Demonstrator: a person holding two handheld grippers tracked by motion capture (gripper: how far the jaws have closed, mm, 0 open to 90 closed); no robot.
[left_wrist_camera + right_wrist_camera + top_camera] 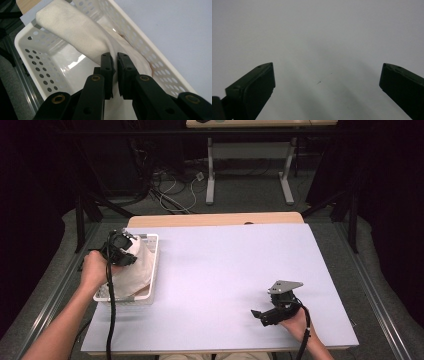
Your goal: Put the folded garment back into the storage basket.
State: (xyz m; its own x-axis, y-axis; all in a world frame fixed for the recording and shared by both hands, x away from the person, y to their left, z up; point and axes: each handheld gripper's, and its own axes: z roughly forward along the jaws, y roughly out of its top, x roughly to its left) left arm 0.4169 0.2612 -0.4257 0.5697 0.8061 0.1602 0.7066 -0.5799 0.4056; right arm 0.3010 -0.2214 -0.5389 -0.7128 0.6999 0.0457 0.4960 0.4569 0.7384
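A cream-white cloth (134, 267) lies in a white perforated basket (151, 251) at the table's left edge, one end raised over the basket's far rim. My left gripper (131, 255) is shut on a fold of that cloth (82, 35); in the left gripper view the two black pads (107, 63) pinch the fabric between them above the basket's (32, 42) glossy floor. My right gripper (256, 315) rests low over the table at the near right, held by a hand. Its jaws stand wide apart in the right gripper view, with nothing but bare tabletop (319, 50) between them.
The table (225, 265) has a pale lilac top with a wooden strip along its far edge. Black cables trail from both grippers toward the near edge. Beyond the table, the legs of another table and loose cables stand on the grey floor.
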